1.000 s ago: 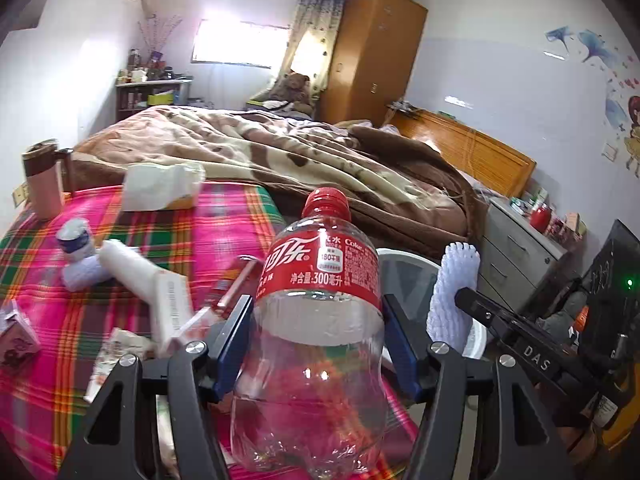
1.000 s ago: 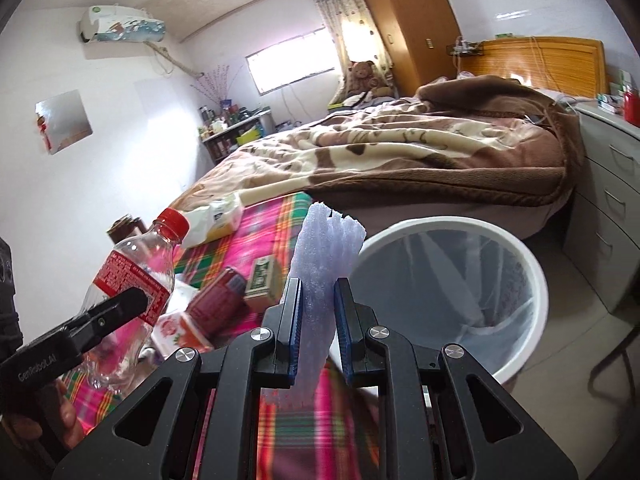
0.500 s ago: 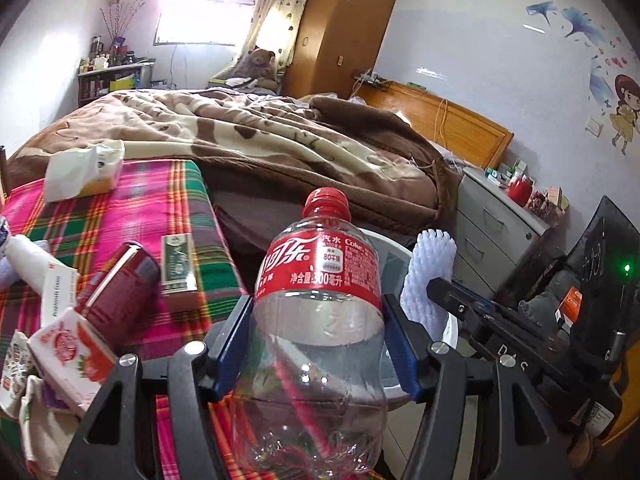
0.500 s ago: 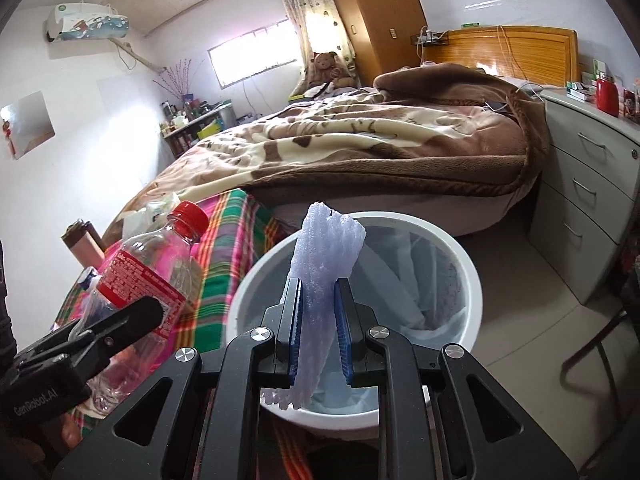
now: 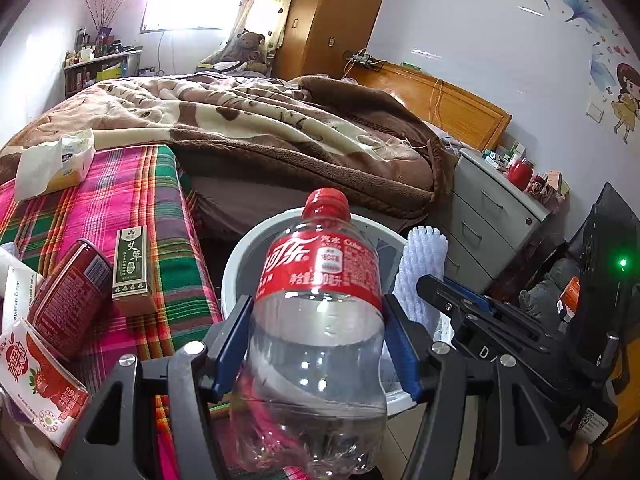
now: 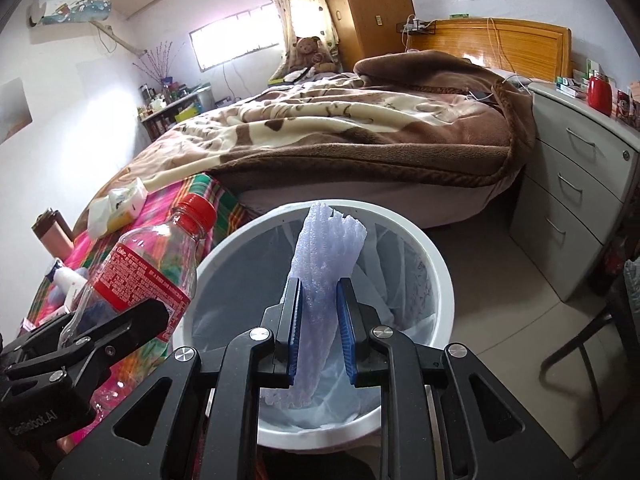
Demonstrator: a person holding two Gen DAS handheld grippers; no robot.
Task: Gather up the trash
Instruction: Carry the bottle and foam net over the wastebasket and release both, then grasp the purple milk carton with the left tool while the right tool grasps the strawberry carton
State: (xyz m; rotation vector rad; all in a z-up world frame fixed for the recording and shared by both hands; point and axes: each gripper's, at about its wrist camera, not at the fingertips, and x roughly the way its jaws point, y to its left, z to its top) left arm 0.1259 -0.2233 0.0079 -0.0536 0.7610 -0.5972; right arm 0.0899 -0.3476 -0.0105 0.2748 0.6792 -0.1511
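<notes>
1. The left tool is clamped on the clear lower body of an empty plastic bottle. The bottle stands upright between the blue pads, over the near rim of the bin.
2. The right tool holds a strip of white foam netting between narrow jaws that are just opening. The netting stands over the mouth of the bin.
3. The white round bin sits on the tiled floor, lined with a thin clear bag, just beside the corner of the desk.
4. The desk has a pink, green and red plaid cloth. Near its edge lie a dark red can on its side, a green box printed with Chinese characters, and a red-and-white strawberry drink carton.
5. Farther back on the cloth rests a white tissue pack.
6. The bottle's red label carries white Chinese script, the word "Coke" and a 300 ml mark. A white tube at the left edge reads "Cream".
7. Bare floor lies to the right of the bin, up to a grey drawer unit.
8. Beyond stands a bed under a brown and cream blanket, its wooden headboard against the right wall.
9. Farthest are a teddy bear, a wooden wardrobe, a curtained window and a cluttered shelf.
</notes>
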